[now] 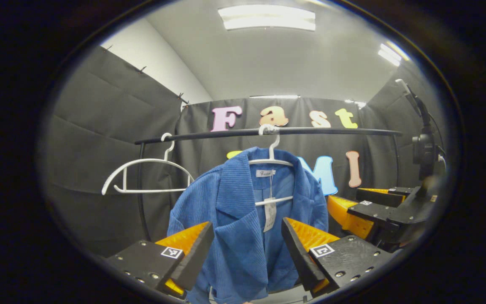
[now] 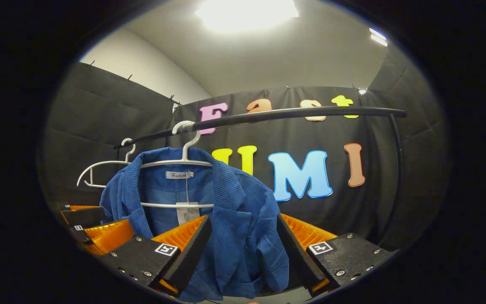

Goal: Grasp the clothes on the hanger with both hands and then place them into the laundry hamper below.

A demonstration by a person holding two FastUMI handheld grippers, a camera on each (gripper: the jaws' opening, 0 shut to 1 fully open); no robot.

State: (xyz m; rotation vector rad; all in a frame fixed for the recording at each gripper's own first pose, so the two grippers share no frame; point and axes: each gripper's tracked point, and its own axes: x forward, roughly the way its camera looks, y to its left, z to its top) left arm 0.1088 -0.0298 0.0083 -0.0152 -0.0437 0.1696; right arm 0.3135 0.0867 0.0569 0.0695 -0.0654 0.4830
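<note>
The blue corduroy jacket (image 1: 243, 228) hung on a white hanger (image 1: 271, 162) hooked over the black rail (image 1: 268, 131), a little left of the rail's middle, with an empty white hanger (image 1: 141, 177) nearer the rail's left end. The left tool (image 1: 247, 249) stood wide, its jaws either side of the jacket's front panel but not pressing on it. The right tool (image 2: 241, 249) was likewise wide, straddling the lapel and front on the jacket's other side, with no visible pinch.

The main risk, as I judged it, was closing on only a thin fold of lapel, so the cloth would slip free on the pull. A downward tug with the collar seated on the hanger could drag the hanger off the rail, or snag the paper tag (image 1: 269, 214). Uneven pulls from the two tools might twist the jacket and swing it into the empty hanger. The hamper was out of sight below, so the drop would have to be aimed without seeing it.
</note>
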